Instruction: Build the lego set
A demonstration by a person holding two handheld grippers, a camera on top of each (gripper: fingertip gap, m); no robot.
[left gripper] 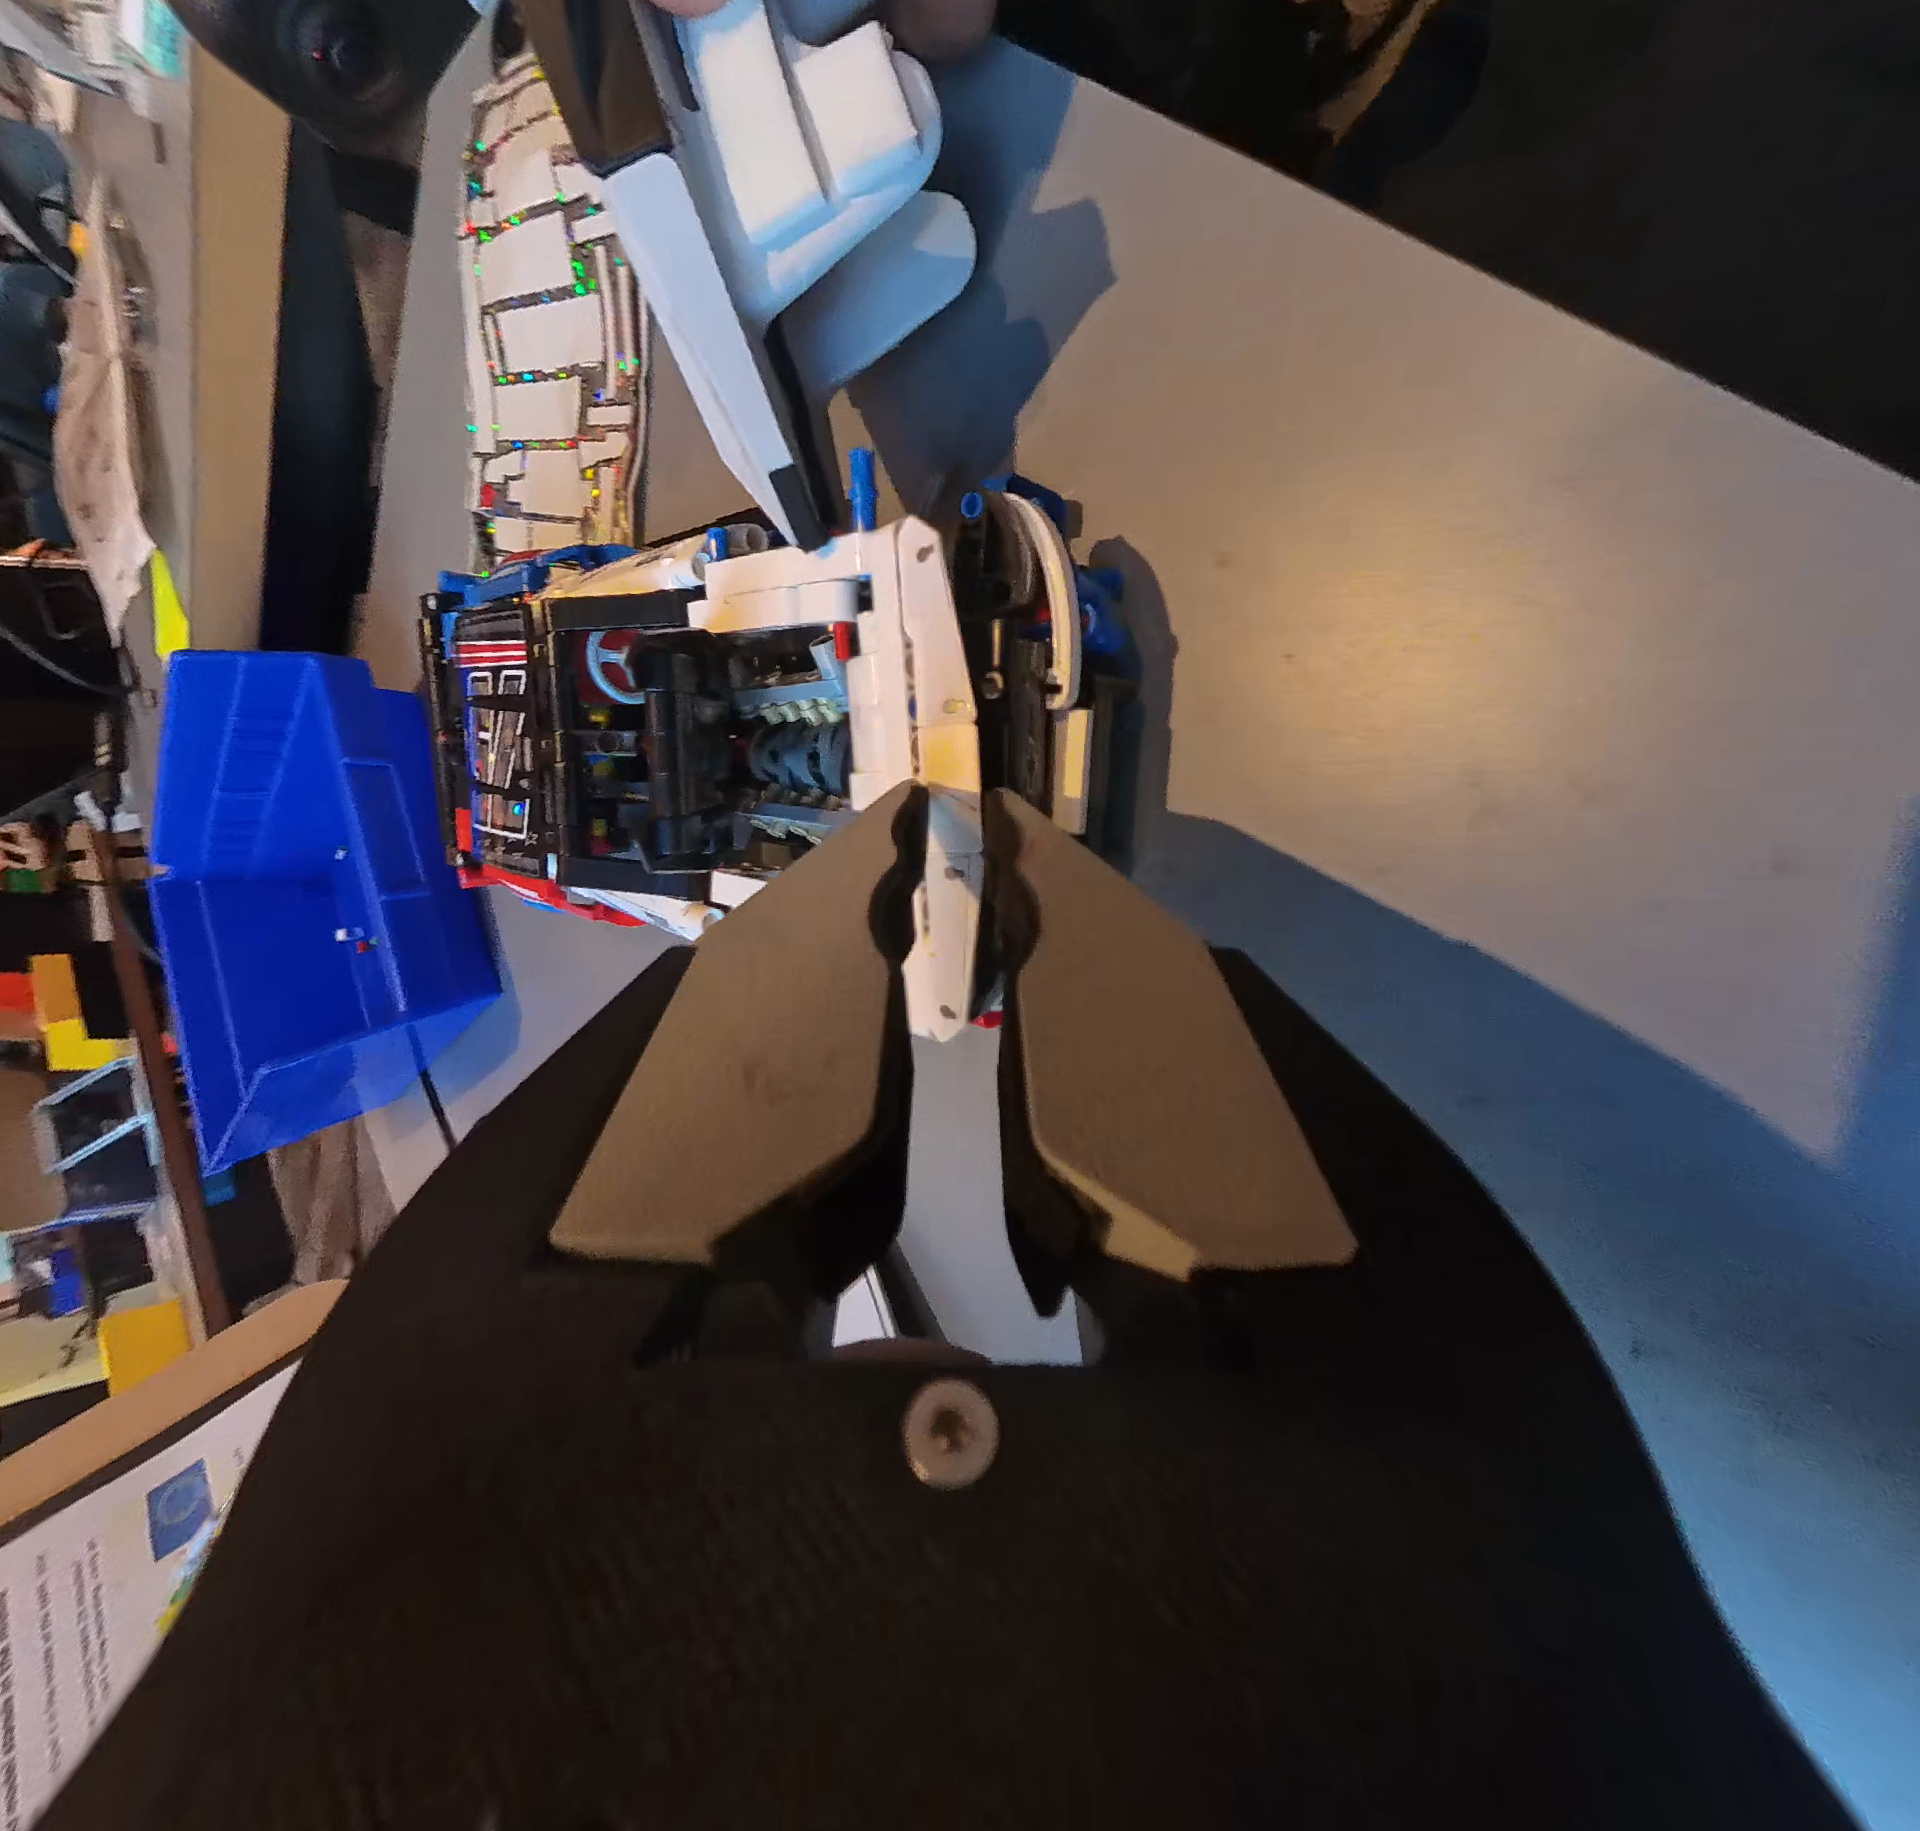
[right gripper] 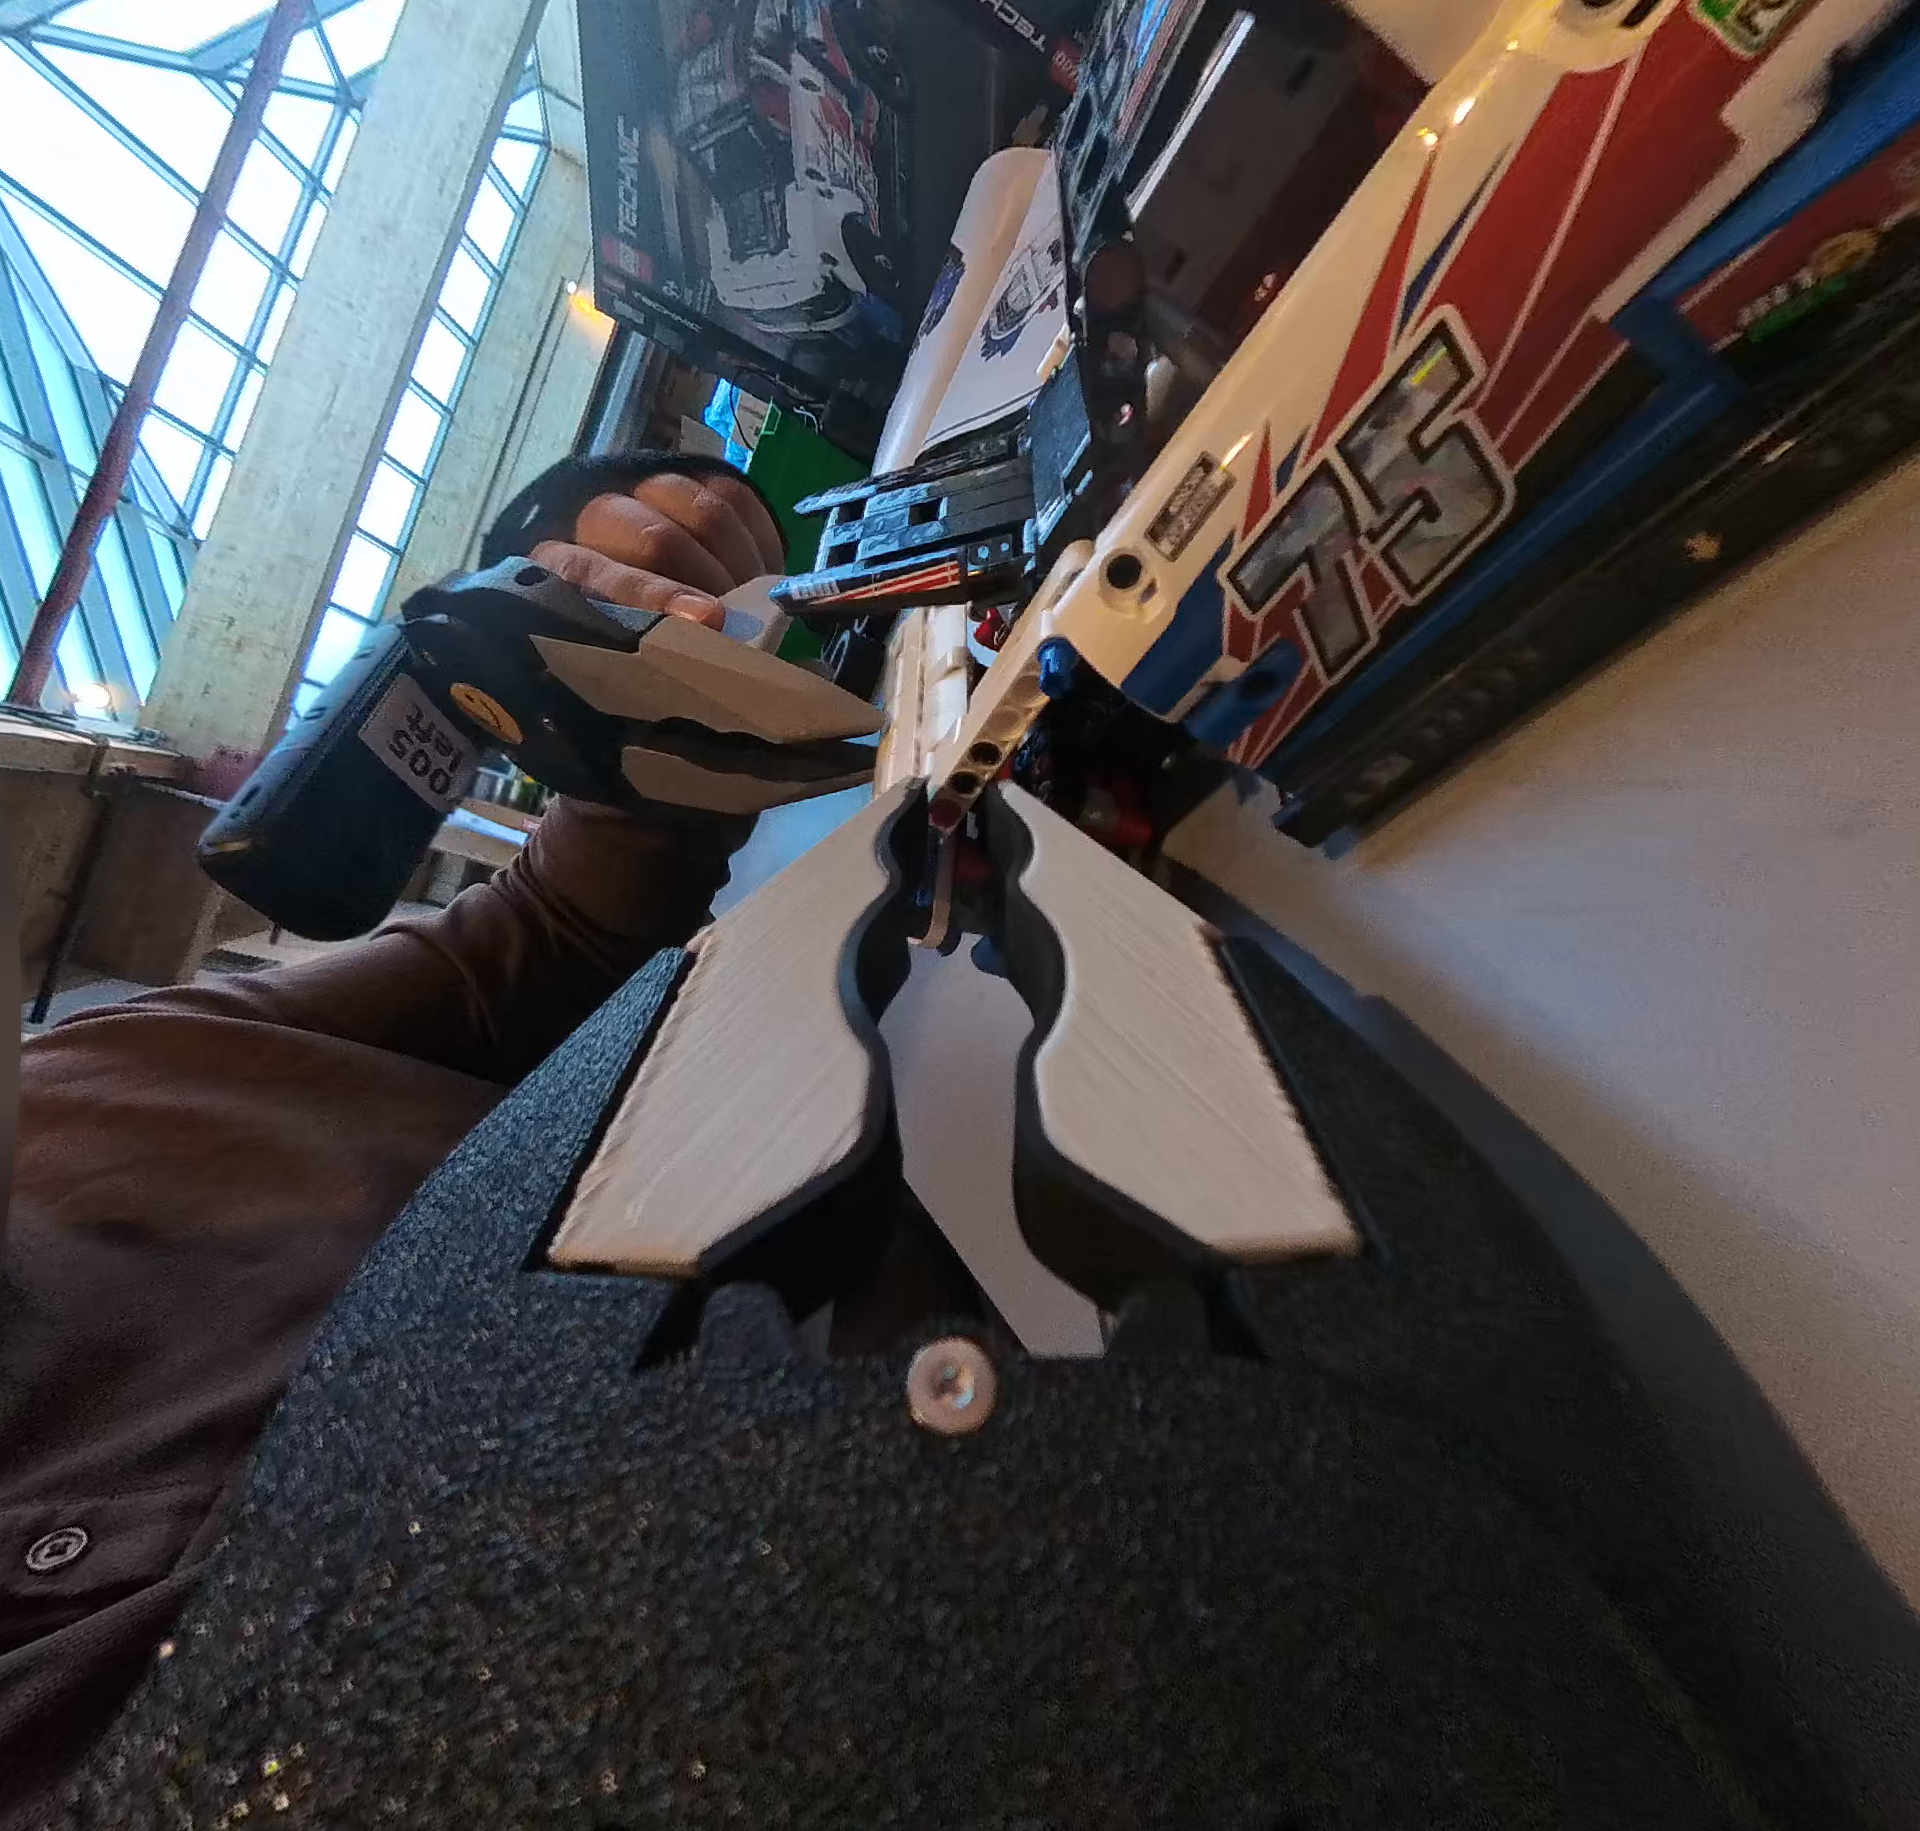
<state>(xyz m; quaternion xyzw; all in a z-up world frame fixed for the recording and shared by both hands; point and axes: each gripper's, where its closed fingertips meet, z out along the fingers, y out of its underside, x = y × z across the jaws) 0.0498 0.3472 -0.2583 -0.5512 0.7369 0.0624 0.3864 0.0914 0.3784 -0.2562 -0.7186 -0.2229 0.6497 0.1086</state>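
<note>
Blue bin (left gripper: 301, 888) on table (left gripper: 1455, 638) w/ booklet (left gripper: 94, 1615) nearby.

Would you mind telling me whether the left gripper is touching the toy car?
Touching. In the left wrist view, the left gripper has its fingers closed on a white panel of the toy car.

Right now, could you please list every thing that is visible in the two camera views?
Lego car: one, white, black, red and blue, on the table, held at its white panels by both grippers.
Bin: one, blue, beside the car.
Set box: one, dark, behind the car.
Table: one, pale grey, under the car.
Windows: several panes, bright, far background.
Left gripper: one, black and grey, closed on a white panel.
Right gripper: one, black and grey, closed on a white beam.
Hand: one, holding the left gripper.
</note>
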